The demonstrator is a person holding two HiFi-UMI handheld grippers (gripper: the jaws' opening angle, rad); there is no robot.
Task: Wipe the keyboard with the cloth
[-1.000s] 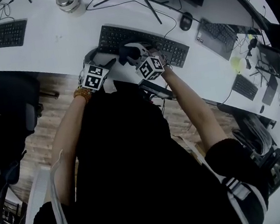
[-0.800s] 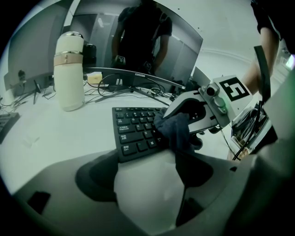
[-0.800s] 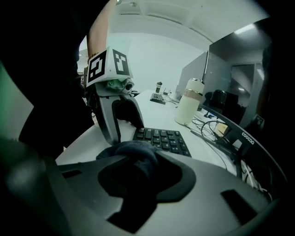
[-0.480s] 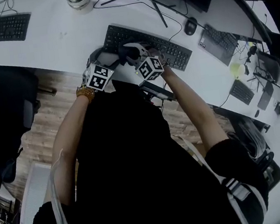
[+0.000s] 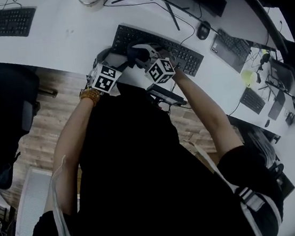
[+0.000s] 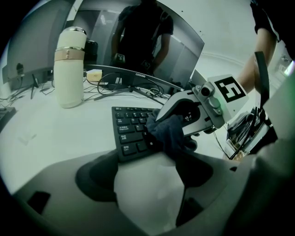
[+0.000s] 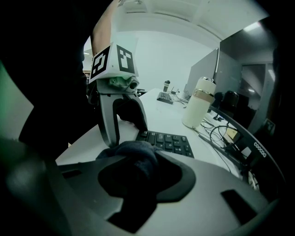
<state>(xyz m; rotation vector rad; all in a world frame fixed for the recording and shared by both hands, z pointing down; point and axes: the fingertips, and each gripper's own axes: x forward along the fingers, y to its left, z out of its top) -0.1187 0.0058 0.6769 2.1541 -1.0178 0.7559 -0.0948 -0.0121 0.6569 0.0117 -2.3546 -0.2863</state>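
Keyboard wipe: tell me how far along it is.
Done: the cloth is picked up, the right gripper shut on it. In hand: cloth pressed on the left-end keys of the keyboard; the left gripper sits open beside that end. Left: the remaining keys toward the right; nothing shows which are already wiped.

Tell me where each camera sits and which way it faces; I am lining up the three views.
Head view: on the person's head, looking steeply down at the desk and keyboard; shows the torso and both arms.
Left gripper view: on the left tool, looking along its open jaws at the keyboard's end; shows the right tool holding the cloth.
Right gripper view: on the right tool, looking along jaws shut on the cloth; shows the left tool ahead.
Shared: both gripper views show the keyboard and white flask.
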